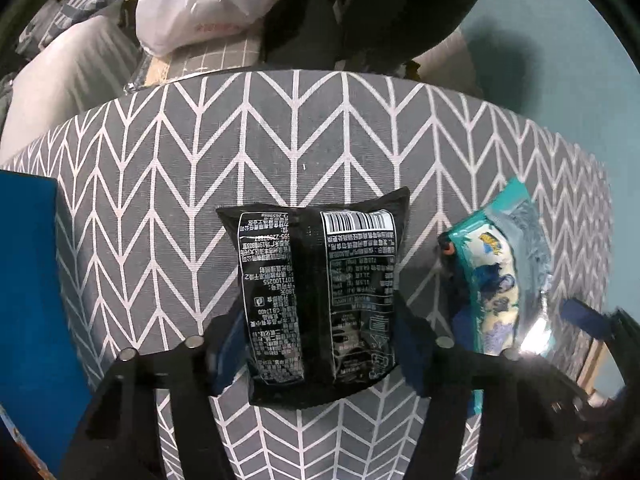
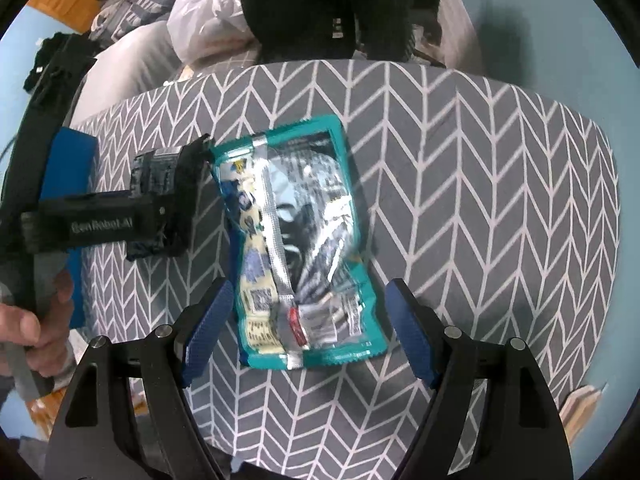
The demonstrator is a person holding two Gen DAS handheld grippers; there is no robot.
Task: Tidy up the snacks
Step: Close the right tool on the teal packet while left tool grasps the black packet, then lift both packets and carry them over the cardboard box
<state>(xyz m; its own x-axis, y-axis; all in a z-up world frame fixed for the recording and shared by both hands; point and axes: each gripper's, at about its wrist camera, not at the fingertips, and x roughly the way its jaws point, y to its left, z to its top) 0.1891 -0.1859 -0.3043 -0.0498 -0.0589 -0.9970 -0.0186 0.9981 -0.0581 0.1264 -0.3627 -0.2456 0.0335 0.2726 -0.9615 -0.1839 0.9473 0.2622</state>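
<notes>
The counter (image 1: 160,168) is covered by a grey woven cloth with a white herringbone line pattern; its far edge looks rounded through the fisheye lens.

In the left wrist view, a black snack bag (image 1: 320,296) lies flat on the cloth, back side up. It is a glossy plastic pouch with small white print, a barcode near the top and a seam down the middle. The left claw (image 1: 320,356) points down over it, and its blue ribbed pads (image 1: 412,364) stand at both side edges of the bag. The pads seem to touch the bag, but I cannot tell if they really press it. In the right wrist view this claw appears from outside, a black body held by a hand (image 2: 36,328), with the black bag between the fingers.

Just beside the black bag, to its right, lies a teal snack bag (image 2: 304,248). It is a crinkled, shiny foil pouch with a silver back seam, a zigzag cut edge and a small red mark low on the seam. The right claw (image 2: 308,328) hangs over it with the jaws wide; the blue textured pads (image 2: 208,328) stand apart from both sides of the bag and do not touch it.

A blue box (image 1: 28,280) stands at the left edge of the counter. Behind the counter is a white plastic bag (image 1: 208,0), soft and wrinkled.
</notes>
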